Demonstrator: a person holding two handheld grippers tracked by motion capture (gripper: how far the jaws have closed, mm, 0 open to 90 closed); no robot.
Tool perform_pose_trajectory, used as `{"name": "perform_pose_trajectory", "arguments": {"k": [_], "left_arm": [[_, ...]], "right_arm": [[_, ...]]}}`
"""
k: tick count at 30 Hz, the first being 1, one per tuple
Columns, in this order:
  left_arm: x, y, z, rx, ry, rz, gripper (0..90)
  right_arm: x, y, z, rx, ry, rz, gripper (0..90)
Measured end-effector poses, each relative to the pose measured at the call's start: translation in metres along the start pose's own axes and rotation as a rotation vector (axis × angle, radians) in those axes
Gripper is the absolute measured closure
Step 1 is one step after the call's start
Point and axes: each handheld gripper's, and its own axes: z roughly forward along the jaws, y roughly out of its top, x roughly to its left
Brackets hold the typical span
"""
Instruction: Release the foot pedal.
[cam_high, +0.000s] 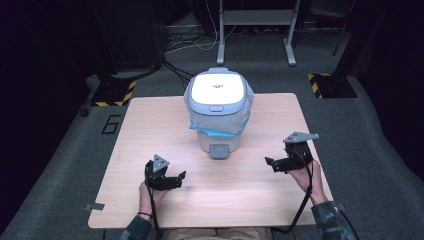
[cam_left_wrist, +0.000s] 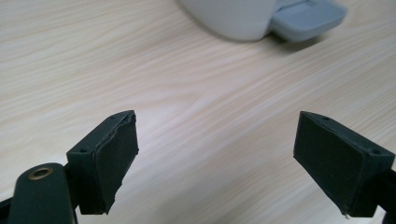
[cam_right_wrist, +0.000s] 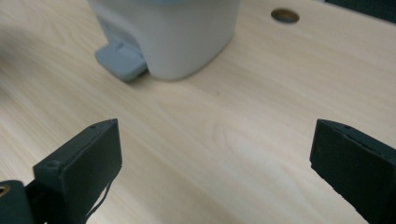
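A small white bin (cam_high: 218, 110) stands on the wood tabletop (cam_high: 150, 130), in the middle near the far edge. Its lid (cam_high: 218, 89) is shut. A bag (cam_high: 220, 131) with a blue edge sticks out from under the lid. A grey pedal (cam_high: 219, 151) sits at the foot of the bin, on the side that faces the person.

The left tool (cam_high: 176, 179) is held low over the tabletop, near the front, to the left of the bin and well apart from it. Its jaws are spread wide with nothing between them.

The right tool (cam_high: 272, 163) is to the right of the bin, also well apart from it. Its jaws are spread wide too and hold nothing.

In the right gripper view there is a round hole (cam_right_wrist: 285, 15) in the tabletop past the bin.
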Motion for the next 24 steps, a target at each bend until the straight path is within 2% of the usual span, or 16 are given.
{"name": "perform_pose_trajectory", "arguments": {"k": [6, 11, 12, 18, 22, 23, 24], "left_arm": [[0.016, -0.019, -0.009, 0.033, 0.051, -0.017, 13.1], [0.027, -0.034, -0.015, 0.057, 0.093, -0.045, 12.5], [0.029, -0.037, -0.017, 0.061, 0.105, -0.044, 12.4], [0.036, -0.044, -0.021, 0.074, 0.142, -0.062, 10.7], [0.04, -0.044, -0.02, 0.095, 0.135, -0.079, 8.9], [0.04, -0.045, -0.02, 0.095, 0.134, -0.089, 8.4], [0.041, -0.044, -0.02, 0.102, 0.128, -0.098, 7.9]], "right_arm": [[0.002, -0.045, 0.013, 0.03, -0.02, 0.044, 1.2], [0.002, -0.071, 0.022, 0.063, -0.027, 0.06, 0.8], [0.003, -0.074, 0.023, 0.066, -0.037, 0.072, 0.8], [0.005, -0.087, 0.028, 0.075, -0.059, 0.066, 0.8], [0.008, -0.093, 0.036, 0.1, -0.09, 0.057, 0.0], [0.007, -0.096, 0.036, 0.09, -0.073, 0.064, 0.0], [0.007, -0.097, 0.036, 0.084, -0.074, 0.065, 0.0]]}}
